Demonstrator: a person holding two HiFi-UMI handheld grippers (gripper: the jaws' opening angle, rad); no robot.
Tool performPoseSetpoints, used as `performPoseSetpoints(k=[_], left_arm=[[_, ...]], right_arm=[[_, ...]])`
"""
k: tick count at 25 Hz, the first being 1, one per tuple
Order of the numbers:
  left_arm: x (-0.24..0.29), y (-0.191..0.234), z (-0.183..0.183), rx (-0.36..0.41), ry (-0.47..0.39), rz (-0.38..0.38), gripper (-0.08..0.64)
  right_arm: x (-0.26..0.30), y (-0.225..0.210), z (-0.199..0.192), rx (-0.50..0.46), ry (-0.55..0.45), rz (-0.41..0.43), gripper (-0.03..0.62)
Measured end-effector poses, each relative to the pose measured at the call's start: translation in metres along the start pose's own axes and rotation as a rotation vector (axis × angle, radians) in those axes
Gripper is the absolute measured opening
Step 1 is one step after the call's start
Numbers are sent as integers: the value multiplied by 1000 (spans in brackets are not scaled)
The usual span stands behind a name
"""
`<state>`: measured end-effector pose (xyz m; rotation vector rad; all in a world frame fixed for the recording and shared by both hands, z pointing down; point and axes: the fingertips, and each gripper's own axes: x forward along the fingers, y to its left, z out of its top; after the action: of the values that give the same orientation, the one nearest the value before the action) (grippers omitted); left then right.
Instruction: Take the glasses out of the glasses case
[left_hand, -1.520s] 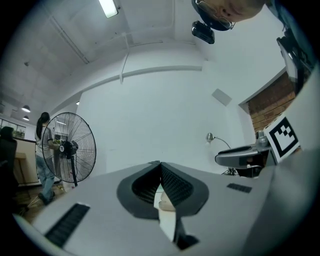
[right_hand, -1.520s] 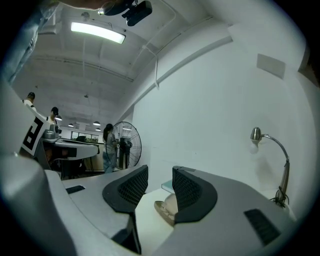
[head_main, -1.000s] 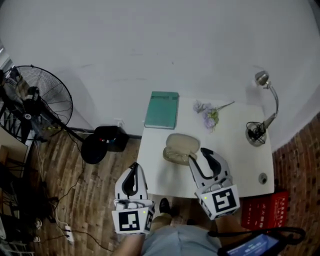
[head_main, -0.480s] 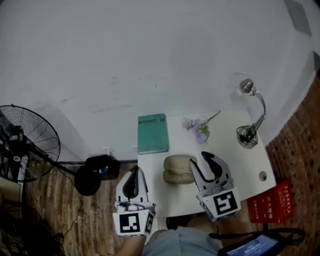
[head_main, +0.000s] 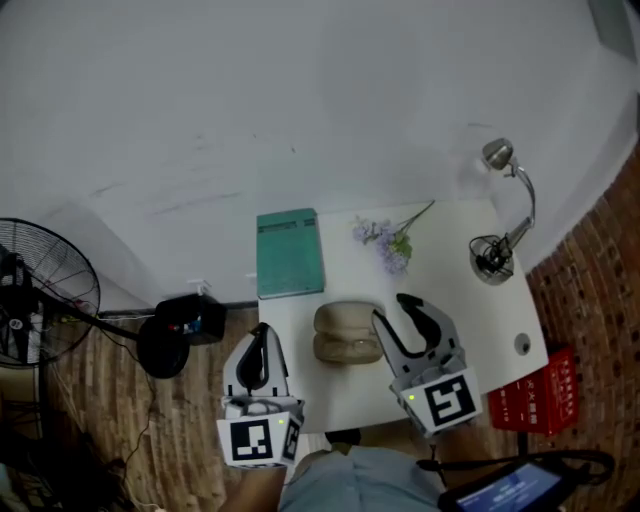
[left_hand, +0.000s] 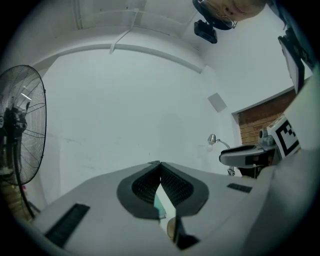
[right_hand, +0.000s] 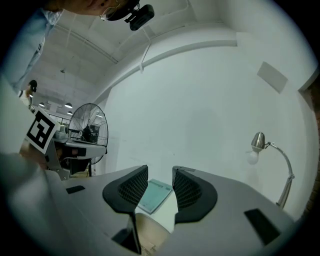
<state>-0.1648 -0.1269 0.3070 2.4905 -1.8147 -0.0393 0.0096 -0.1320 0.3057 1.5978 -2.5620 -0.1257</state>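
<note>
The beige glasses case (head_main: 345, 333) lies in the middle of the white table (head_main: 470, 320); whether glasses are inside is hidden. My right gripper (head_main: 392, 308) is open, its jaws just at the case's right end with nothing between them. In the right gripper view the right gripper (right_hand: 160, 175) shows a clear gap, with the case (right_hand: 150, 235) low between the jaws. My left gripper (head_main: 261, 333) hovers at the table's front left edge, left of the case. In its own view the left gripper (left_hand: 160, 167) has its pads meeting, holding nothing.
A green book (head_main: 290, 253) lies at the table's far left, a lilac flower sprig (head_main: 385, 240) behind the case, and a desk lamp (head_main: 500, 250) at the far right. A red crate (head_main: 530, 405), a fan (head_main: 40, 300) and a black object (head_main: 180, 325) stand on the floor.
Both grippers have drifted across the scene. The left one has come from beside the table to its front left edge. The right one stays open at the case's right end.
</note>
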Motion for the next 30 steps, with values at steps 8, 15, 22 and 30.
performPoseSetpoints(k=[8, 15, 22, 30], left_arm=[[25, 4, -24, -2, 56, 52, 6], [35, 12, -46, -1, 121, 100, 6], [38, 17, -61, 6, 160, 126, 6], [38, 23, -70, 16, 194, 140, 6]], right_arm=[[23, -7, -55, 26, 119, 99, 169], [35, 8, -113, 43, 263, 236, 169], [32, 30, -160, 65, 367, 344, 170], [27, 43, -198, 92, 461, 382, 167]])
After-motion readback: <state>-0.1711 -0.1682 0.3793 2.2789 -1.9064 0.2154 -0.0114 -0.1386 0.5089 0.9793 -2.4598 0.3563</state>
